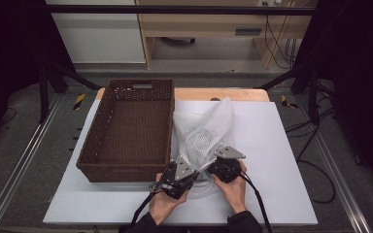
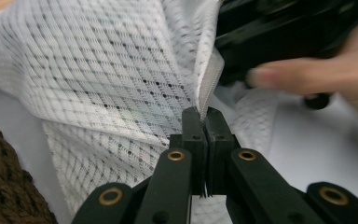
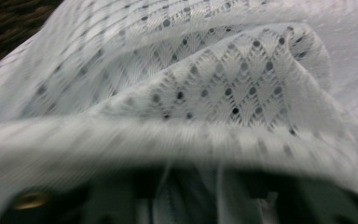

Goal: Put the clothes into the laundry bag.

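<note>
High view: one white mesh fabric bag (image 1: 206, 131) lies on the white-topped bench (image 1: 272, 160), just right of one dark brown woven rectangular basket (image 1: 128, 131) that stands on the left half of the bench. The bag's near end is lifted between two claws at the bench's near edge, and its far part rises in a soft peak toward the far edge. The left claw (image 1: 183, 171), black with a grey three-cornered plate, sits at the bag's near left part; the right claw (image 1: 222, 162), built the same, sits at its near right part. A person's two hands hold them, left hand (image 1: 162, 204) and right hand (image 1: 233, 187).

Left gripper view: the left claw (image 2: 203, 122) has its two black jaws pressed together on a thin white hem of the mesh bag (image 2: 98, 79), which fans up and to the left in an open, diamond-patterned knit with small holes. The brown basket (image 2: 4, 186) shows its coarse weave at the lower left. The right hand (image 2: 317, 70) and its black tool are beyond, blurred.

Right gripper view: the mesh bag (image 3: 214, 79) drapes in folds right over the jaws, covering them. The fabric lies on the claw, but I cannot tell how wide its jaws stand or whether they grip it.
</note>
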Demonstrator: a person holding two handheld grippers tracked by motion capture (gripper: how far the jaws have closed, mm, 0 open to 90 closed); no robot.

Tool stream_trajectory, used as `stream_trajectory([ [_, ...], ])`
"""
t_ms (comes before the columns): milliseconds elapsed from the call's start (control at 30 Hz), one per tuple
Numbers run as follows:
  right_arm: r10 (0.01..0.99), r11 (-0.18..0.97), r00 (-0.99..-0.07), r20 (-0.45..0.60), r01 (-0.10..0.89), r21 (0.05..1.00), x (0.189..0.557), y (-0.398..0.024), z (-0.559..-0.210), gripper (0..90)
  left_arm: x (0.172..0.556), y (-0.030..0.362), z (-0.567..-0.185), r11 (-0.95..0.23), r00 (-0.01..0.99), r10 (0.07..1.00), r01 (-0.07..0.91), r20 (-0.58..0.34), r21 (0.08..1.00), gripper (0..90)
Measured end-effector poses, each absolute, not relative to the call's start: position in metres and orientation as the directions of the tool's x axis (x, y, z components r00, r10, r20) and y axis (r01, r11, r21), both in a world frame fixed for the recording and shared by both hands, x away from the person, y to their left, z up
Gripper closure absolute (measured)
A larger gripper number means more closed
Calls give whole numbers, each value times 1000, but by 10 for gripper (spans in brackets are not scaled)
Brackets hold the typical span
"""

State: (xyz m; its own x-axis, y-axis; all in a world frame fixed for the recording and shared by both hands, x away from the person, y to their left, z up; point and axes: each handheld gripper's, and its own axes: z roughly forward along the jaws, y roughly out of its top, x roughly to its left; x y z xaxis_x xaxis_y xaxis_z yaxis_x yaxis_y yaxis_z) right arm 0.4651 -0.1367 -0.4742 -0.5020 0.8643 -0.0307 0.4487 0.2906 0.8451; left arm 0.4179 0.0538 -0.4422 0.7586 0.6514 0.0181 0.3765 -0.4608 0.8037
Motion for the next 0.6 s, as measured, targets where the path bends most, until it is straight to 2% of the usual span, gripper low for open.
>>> stream_trajectory([
  [33, 864, 291, -502, -31, 449, 845, 465, -137, -474, 511, 418, 54, -442, -461, 759, 651, 376, 18, 804, 886],
  [67, 853, 316, -520, -43, 448, 836, 458, -141, -470, 378, 422, 53, -448, -458, 753, 658, 392, 9, 798, 886],
  [167, 825, 325, -565, -15, 453, 830, 447, -150, -466, 233, 424, 54, -452, -456, 747, 665, 401, 5, 795, 886],
  [200, 818, 334, -575, -14, 455, 825, 443, -153, -464, 208, 425, 54, -452, -454, 746, 666, 400, 6, 796, 886],
  [300, 802, 354, -597, -13, 458, 816, 434, -159, -463, 203, 425, 53, -452, -452, 745, 667, 396, 7, 799, 886],
  [433, 802, 351, -596, 33, 516, 782, 433, -164, -473, 478, 424, 53, -451, -456, 746, 665, 389, 17, 800, 886],
  [533, 813, 341, -581, 38, 528, 778, 438, -163, -476, 775, 424, 54, -450, -449, 746, 666, 390, 10, 804, 886],
  [600, 813, 322, -578, 67, 542, 777, 441, -164, -476, 844, 424, 55, -449, -442, 745, 667, 390, 5, 808, 886],
])
